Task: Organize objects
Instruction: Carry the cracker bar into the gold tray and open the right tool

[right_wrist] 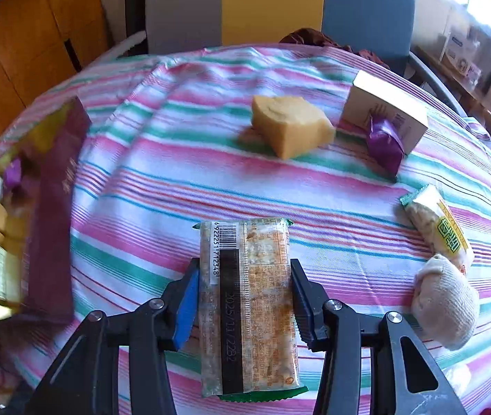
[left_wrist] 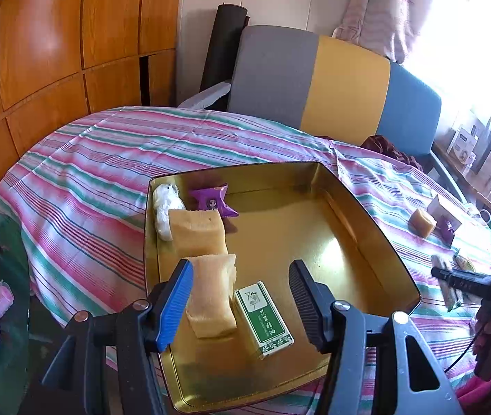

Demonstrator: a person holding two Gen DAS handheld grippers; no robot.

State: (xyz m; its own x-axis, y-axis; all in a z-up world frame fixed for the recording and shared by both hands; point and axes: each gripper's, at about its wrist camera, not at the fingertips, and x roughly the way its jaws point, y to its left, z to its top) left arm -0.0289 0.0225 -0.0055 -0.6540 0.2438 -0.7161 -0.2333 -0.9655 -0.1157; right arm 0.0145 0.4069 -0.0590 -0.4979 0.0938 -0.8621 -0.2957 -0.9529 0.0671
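We've got right tongs (right_wrist: 243, 297) pinching the snack packet (right_wrist: 247, 306) lengthwise, gold tin (right_wrist: 48, 186) off to its left; left tongs (left_wrist: 238, 306) spread, empty over that tin.

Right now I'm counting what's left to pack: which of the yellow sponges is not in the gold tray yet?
The yellow sponge lying alone on the striped cloth, left of the white box. The other two lie inside the gold tray.

Gold tray (left_wrist: 366, 207), pink-green striped cloth (left_wrist: 107, 173), purple wrapper (left_wrist: 214, 200)
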